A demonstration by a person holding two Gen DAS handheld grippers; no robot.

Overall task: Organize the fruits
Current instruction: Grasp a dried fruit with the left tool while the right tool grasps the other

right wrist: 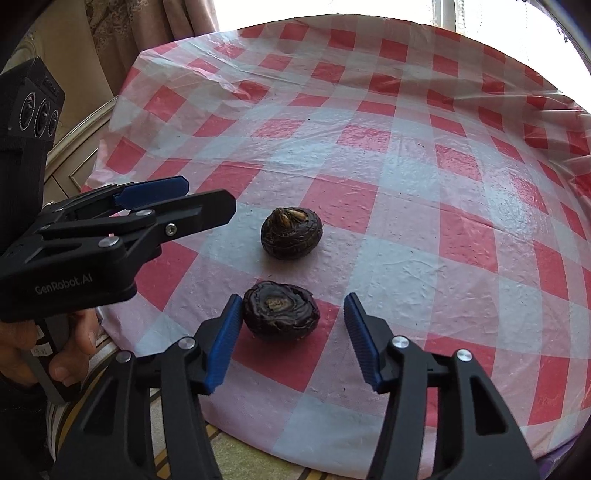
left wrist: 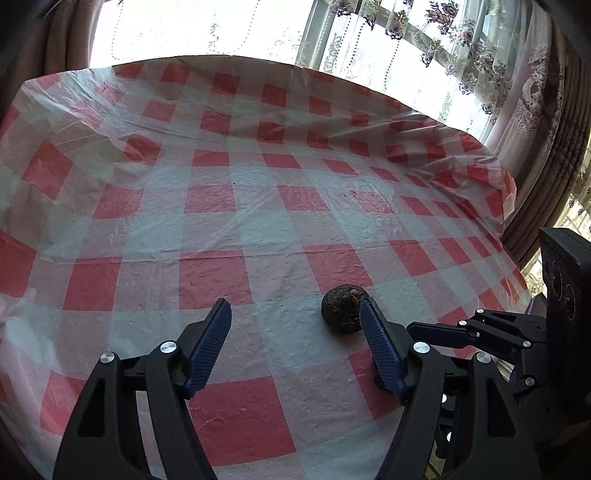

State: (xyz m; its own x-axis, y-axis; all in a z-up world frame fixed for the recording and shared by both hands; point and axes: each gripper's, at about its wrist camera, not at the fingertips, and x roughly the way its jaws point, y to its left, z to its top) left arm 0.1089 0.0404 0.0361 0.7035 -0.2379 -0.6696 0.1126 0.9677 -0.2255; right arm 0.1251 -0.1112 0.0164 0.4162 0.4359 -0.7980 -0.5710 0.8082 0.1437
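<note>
Two dark wrinkled round fruits lie on the red-checked plastic-covered table (right wrist: 424, 192); the right gripper (right wrist: 293, 314), jaws spread, brackets the nearer fruit (right wrist: 280, 314), left pad touching; next, close squarely; the left gripper (left wrist: 295, 321) hangs released beside the farther fruit (right wrist: 291, 232).

Bright daylight from blown-out window (left wrist: 192, 33); glare on tablecloth (right wrist: 461, 158); fisheye edges bent.

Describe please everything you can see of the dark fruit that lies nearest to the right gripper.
The near fruit is a small, round, flattened bulb with dark brown, wrinkled, slightly shiny skin. Its top faces the camera and shows a sunken ring with a pale, dry scar in the middle. It rests on the checked tablecloth, partly on a red square, between the open fingers of the right gripper. The left blue pad is very close to it; contact cannot be confirmed. It lies apart from the farther fruit.
</note>
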